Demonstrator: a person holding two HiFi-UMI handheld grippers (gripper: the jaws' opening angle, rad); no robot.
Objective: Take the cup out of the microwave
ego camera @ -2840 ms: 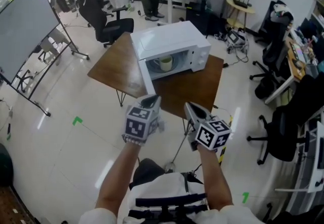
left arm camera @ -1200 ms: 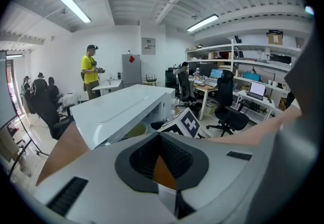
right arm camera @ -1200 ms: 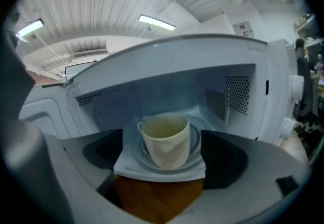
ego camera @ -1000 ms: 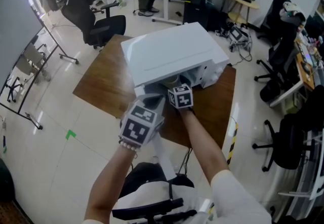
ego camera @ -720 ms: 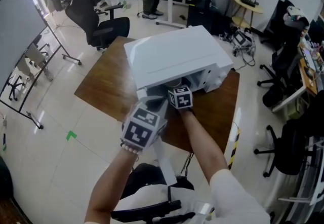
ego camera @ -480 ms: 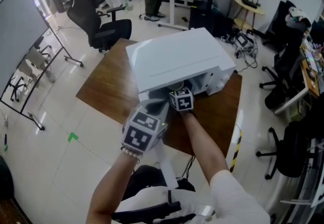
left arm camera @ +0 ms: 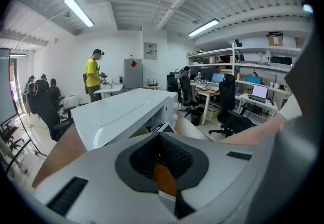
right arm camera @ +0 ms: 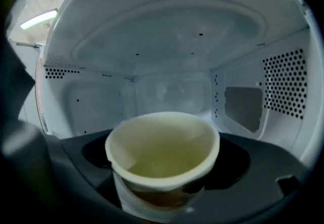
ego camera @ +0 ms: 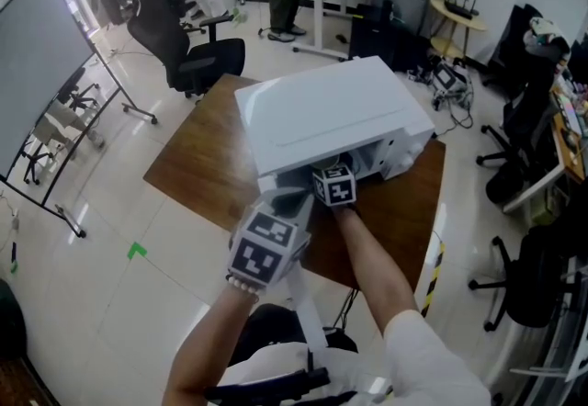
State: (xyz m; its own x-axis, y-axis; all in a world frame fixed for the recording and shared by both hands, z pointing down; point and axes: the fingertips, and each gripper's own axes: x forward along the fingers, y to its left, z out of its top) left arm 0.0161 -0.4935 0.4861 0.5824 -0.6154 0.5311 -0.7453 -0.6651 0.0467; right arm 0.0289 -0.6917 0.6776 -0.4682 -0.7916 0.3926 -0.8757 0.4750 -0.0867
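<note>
White microwave point(ego camera: 331, 115) sitting on a brown wooden desk point(ego camera: 197, 156), front open, and the right gripper point(ego camera: 329, 176) is reached into the opening with the person's arm stretched out behind it. From the head view you can't see into the cavity at all, since the top of the oven hides it, so the right gripper view is the one that matters.

In there the cup point(right arm camera: 162, 159), a pale cream one with no lid, is right up close and centred, with the dark jaws on either side of its lower body. They look to be pressed against its walls, so I'd call that a grip low on the cup. That makes sense to me: grabbing low and square keeps an open cup from tipping. There seems to be something yellowish inside, though I can't tell how full it is. The jaws also hide the bottom, so I can't say whether it's standing on the microwave floor or already lifted.

The left gripper point(ego camera: 287, 207) is held back outside, just in front of the oven and over the desk edge, jaws drawn together with nothing in them. My guess is it's simply parked out of the way, since one gripper is enough here.

Judging by this, the grab is made and the pull-out isn't done. The next move needs a level, straight draw back so the rim clears the roof of the opening.
</note>
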